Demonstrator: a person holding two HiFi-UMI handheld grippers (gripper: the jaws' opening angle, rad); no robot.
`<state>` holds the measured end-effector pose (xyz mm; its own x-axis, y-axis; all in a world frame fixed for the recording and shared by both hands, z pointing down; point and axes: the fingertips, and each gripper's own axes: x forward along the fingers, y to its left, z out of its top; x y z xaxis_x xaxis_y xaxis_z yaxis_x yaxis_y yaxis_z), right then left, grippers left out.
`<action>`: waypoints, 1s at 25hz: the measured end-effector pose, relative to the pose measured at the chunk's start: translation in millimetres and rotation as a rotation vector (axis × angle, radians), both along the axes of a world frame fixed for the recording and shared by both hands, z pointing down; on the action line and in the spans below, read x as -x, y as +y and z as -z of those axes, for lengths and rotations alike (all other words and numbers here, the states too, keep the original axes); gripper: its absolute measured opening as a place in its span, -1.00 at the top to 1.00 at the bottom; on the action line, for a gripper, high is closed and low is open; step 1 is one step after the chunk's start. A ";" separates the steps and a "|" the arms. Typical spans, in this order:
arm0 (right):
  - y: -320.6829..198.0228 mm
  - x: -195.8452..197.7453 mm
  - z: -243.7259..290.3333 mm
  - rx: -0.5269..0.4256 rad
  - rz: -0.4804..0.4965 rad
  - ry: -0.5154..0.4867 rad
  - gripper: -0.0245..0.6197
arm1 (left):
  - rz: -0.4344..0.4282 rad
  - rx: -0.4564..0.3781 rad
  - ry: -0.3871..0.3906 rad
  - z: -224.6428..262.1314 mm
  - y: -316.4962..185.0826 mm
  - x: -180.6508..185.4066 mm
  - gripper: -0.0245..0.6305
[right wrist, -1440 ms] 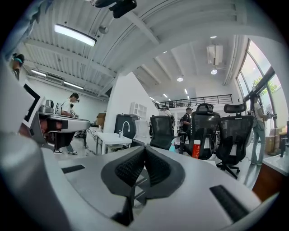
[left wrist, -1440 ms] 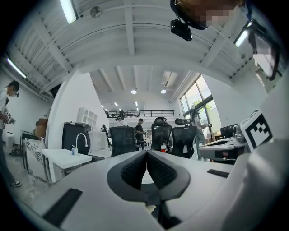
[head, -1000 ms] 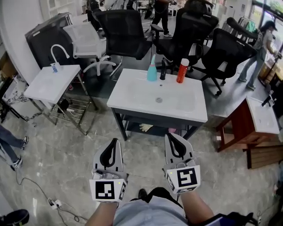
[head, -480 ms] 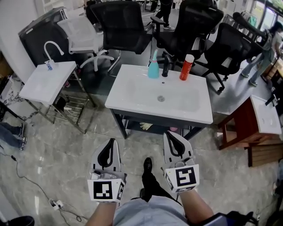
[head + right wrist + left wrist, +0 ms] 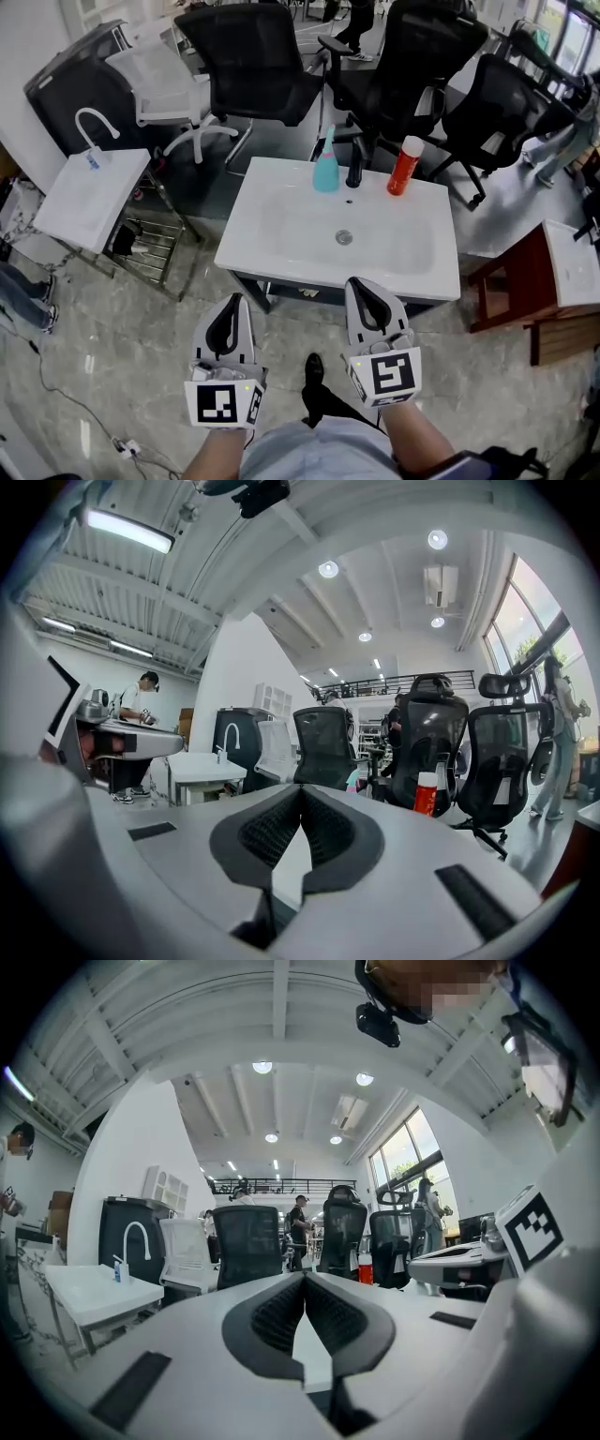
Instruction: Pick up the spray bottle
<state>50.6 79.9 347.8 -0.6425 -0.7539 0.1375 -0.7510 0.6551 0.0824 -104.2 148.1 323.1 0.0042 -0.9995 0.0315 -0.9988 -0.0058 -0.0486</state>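
Two hand-held grippers face a white washbasin (image 5: 281,220) on a dark frame, and neither touches it. Head view: the left gripper (image 5: 238,301) and the right gripper (image 5: 362,284) lie side by side at the near edge of the basin, each with its jaws pressed together and nothing between them. The teal spray bottle (image 5: 324,170) stands upright on the far rim of the basin, just left of the black tap (image 5: 354,169); a red can with a white cap (image 5: 404,168) stands to the tap's right. All three are well apart from both grippers. A smaller white basin with a curved tap (image 5: 82,192) stands at the left, black office chairs (image 5: 251,66) behind, and a wooden bench (image 5: 521,284) at the right. Left gripper view: the left gripper (image 5: 303,1280) has its ribbed pads meeting at the tips and is empty; the red can (image 5: 366,1267) shows beyond them among the chairs. Right gripper view: the right gripper (image 5: 300,792) is likewise closed and empty; a sliver of the spray bottle (image 5: 353,779) shows just above its right jaw, with the red can (image 5: 427,794) farther right.
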 end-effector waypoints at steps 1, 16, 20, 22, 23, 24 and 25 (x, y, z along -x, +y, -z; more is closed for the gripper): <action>-14.9 2.7 1.6 -0.001 0.001 -0.004 0.88 | -0.001 0.000 -0.006 2.3 -15.0 2.1 0.87; -164.8 13.3 20.6 -0.026 -0.013 -0.062 0.88 | 0.003 -0.005 -0.074 21.0 -150.1 16.3 0.87; -181.1 18.1 9.1 -0.012 -0.021 -0.052 0.88 | -0.015 0.005 -0.066 9.6 -169.0 17.7 0.87; -190.2 21.8 5.8 -0.011 -0.027 -0.048 0.88 | -0.025 0.003 -0.061 6.7 -180.7 21.0 0.87; -195.6 24.5 5.0 -0.012 -0.030 -0.046 0.88 | -0.030 0.002 -0.058 5.9 -187.6 23.6 0.87; -201.5 27.5 4.2 -0.012 -0.034 -0.044 0.88 | -0.036 0.001 -0.053 5.0 -195.2 26.2 0.87; -207.9 30.6 3.1 -0.010 -0.039 -0.041 0.88 | -0.045 0.000 -0.048 4.0 -203.4 28.4 0.87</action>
<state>20.0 -128.1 344.7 -0.6172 -0.7799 0.1040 -0.7791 0.6243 0.0578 -132.7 -55.3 319.1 0.0480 -0.9983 0.0333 -0.9941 -0.0510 -0.0961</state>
